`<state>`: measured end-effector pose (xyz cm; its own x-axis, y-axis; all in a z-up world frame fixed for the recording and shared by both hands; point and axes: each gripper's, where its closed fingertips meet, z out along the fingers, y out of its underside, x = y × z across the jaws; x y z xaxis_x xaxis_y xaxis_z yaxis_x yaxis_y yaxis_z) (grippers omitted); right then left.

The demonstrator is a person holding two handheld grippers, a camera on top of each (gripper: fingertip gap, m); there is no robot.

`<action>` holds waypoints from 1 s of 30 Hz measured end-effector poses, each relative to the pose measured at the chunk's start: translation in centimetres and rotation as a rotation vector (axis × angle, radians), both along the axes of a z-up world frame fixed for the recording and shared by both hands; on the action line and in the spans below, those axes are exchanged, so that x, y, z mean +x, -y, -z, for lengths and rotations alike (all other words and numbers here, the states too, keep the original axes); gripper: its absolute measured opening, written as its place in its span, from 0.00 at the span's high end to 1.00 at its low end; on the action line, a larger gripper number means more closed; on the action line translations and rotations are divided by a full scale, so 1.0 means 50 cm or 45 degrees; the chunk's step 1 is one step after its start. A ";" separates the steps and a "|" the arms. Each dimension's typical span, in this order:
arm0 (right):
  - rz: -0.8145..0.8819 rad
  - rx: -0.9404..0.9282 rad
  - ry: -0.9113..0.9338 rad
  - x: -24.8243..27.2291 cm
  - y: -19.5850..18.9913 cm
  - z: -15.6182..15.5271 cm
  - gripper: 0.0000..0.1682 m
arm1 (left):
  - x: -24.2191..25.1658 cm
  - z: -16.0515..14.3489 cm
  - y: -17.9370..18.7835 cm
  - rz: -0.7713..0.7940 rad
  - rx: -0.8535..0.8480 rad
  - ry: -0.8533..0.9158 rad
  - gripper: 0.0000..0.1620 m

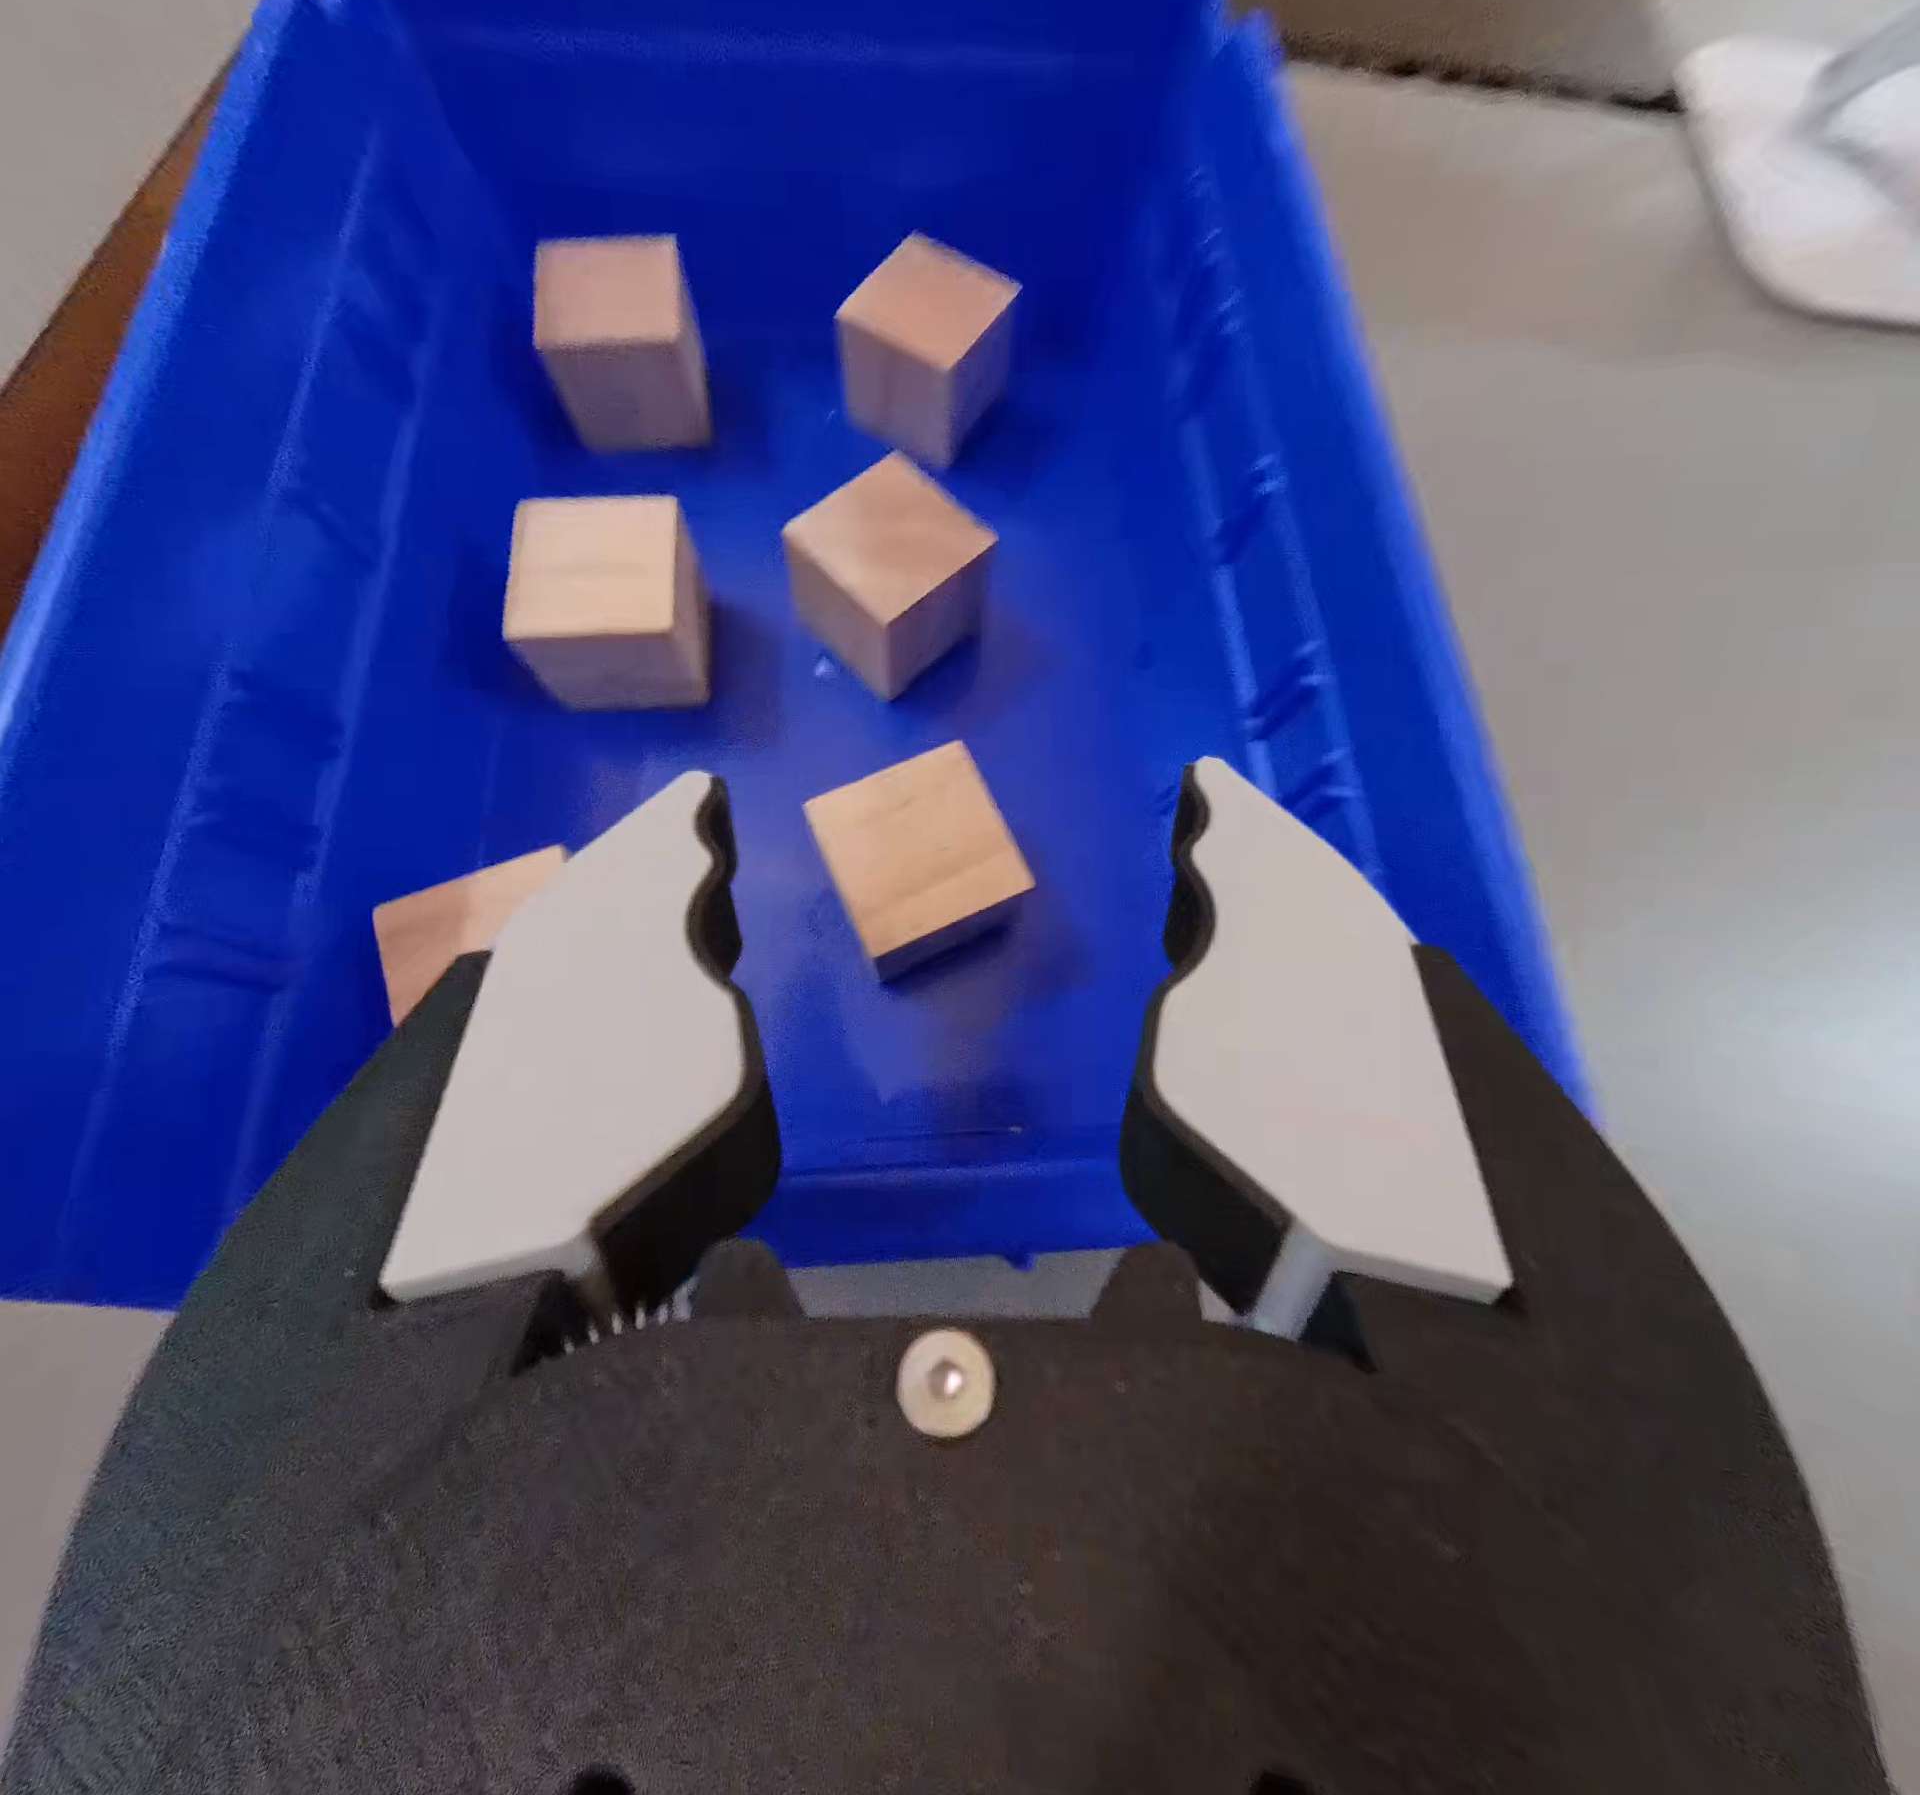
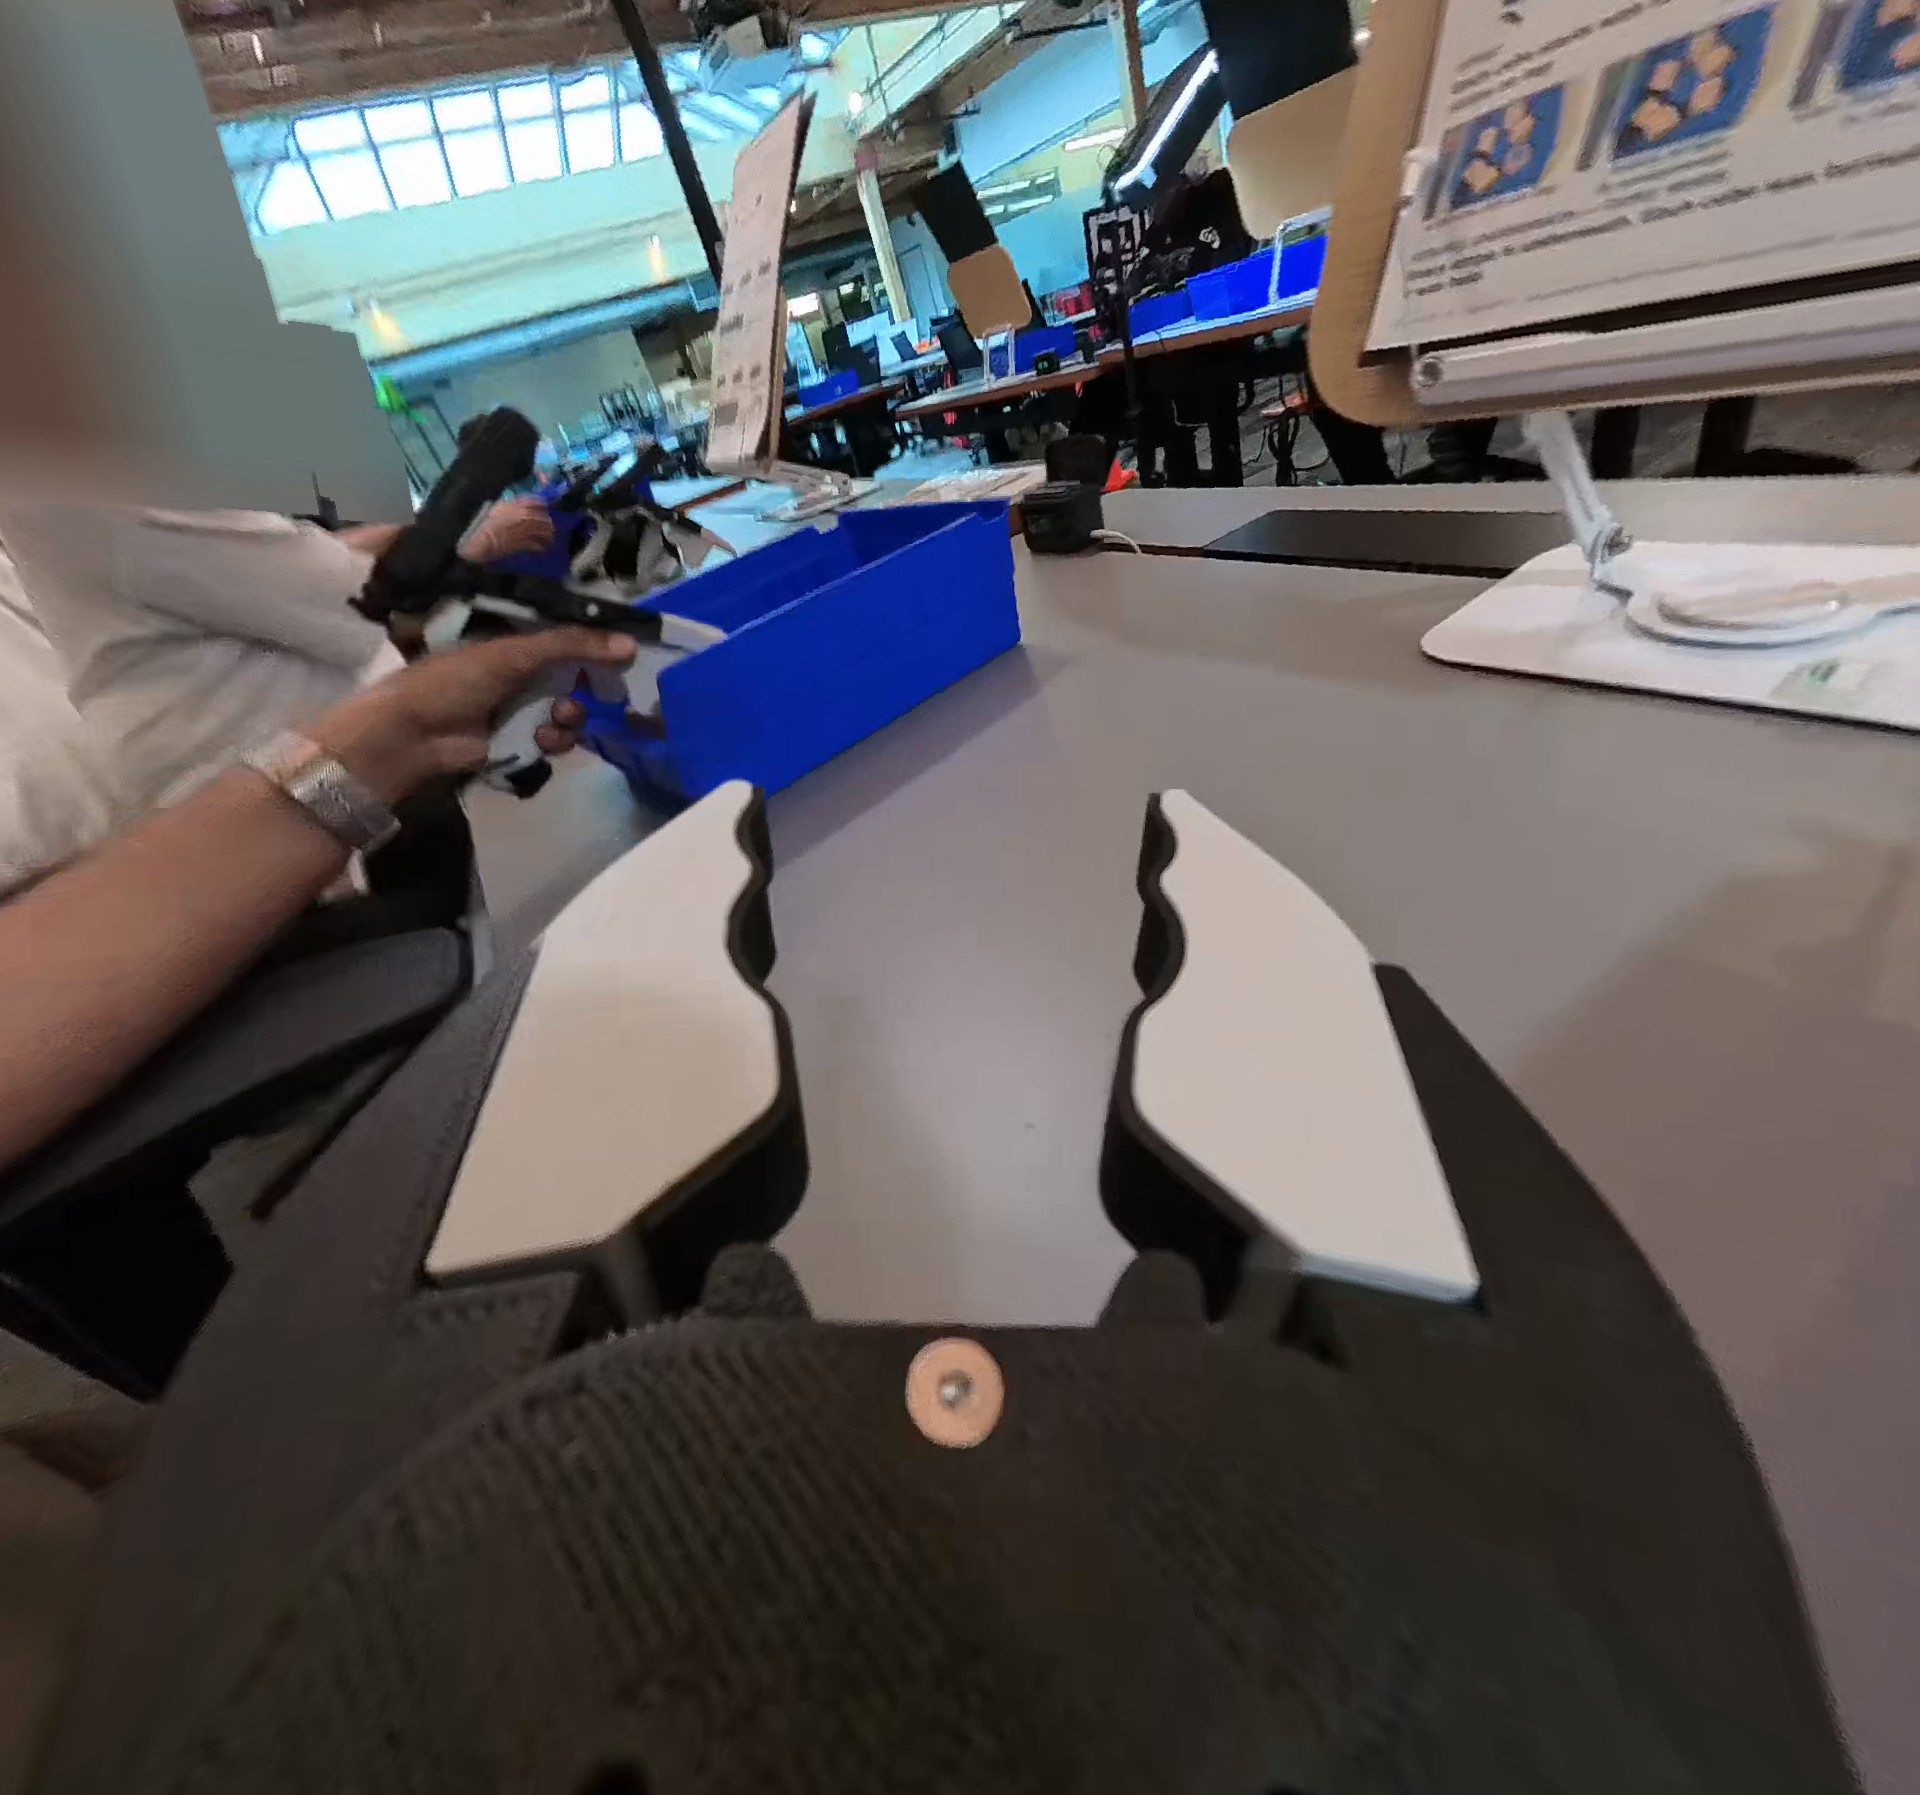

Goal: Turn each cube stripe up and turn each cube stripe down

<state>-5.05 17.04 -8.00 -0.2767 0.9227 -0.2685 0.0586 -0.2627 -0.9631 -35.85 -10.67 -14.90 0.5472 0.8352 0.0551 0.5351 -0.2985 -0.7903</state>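
left hand-held gripper (image 1: pixel 951 789) gapes wide, empty, above the cubes (image 1: pixel 917 857).

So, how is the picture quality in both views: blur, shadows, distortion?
Left wrist view: the blue bin and wooden cubes are softly blurred, any stripes unreadable, and short shadows lie beside the cubes; the left tongs stay sharp. Right wrist view: wide-angle bending curves the grey table, the background is soft, and a mosaic patch covers the upper left.

both left gripper (image 1: pixel 951 789) and right gripper (image 2: pixel 956 810) spread wide.
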 end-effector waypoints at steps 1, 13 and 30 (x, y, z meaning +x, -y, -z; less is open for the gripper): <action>-0.006 0.066 0.007 -0.002 0.011 0.003 0.59 | -0.005 0.015 0.003 -0.011 -0.012 0.023 0.50; 0.007 0.371 0.109 0.012 0.038 0.055 0.62 | -0.011 0.097 -0.001 0.028 -0.170 0.325 0.66; 0.288 0.183 -0.217 0.057 -0.071 -0.060 0.56 | 0.296 -0.457 -0.273 1.034 1.635 0.403 0.70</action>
<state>-2.21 20.60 -4.99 -0.0903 0.9910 -0.0984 -0.1511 -0.1113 -0.9822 -21.06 2.96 7.94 0.6419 -0.3667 0.6734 0.7596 0.1846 -0.6236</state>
